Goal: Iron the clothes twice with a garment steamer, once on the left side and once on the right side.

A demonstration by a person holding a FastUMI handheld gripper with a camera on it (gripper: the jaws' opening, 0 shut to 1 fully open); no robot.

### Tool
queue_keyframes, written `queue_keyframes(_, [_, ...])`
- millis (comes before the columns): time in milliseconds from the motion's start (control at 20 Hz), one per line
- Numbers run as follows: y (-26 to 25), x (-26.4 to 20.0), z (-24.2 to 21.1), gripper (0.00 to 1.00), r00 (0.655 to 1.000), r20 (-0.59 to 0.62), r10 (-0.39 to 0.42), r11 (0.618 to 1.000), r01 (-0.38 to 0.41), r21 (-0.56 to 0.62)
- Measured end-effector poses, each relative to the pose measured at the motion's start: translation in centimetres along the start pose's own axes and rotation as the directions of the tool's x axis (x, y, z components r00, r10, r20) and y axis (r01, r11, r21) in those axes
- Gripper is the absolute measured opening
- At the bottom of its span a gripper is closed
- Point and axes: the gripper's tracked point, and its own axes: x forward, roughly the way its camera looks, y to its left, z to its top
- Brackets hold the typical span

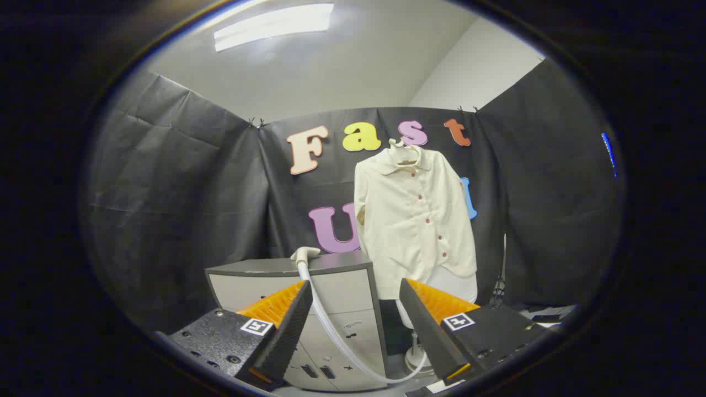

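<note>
Spread wide and empty, the gripper [353, 331] is aimed at the cabinet [331, 309]; the steamer head [304, 254] lies beyond at eleven o'clock, shirt [413, 220] at one.

A grey drawer cabinet [336, 309] stands against the black cloth wall [182, 193]. Its front carries several drawers with dark handles. A ceiling light panel [274, 25] runs overhead. A thin dark stand [501, 281] rises near the wall's right corner, by clutter too small to identify.
</note>
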Motion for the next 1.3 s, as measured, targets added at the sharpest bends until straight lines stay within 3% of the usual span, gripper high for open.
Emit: queue_keyframes(1300, [-0.2,1.0,-1.2,0.96,1.000,-0.017,-0.004,1.000,0.004,0.028])
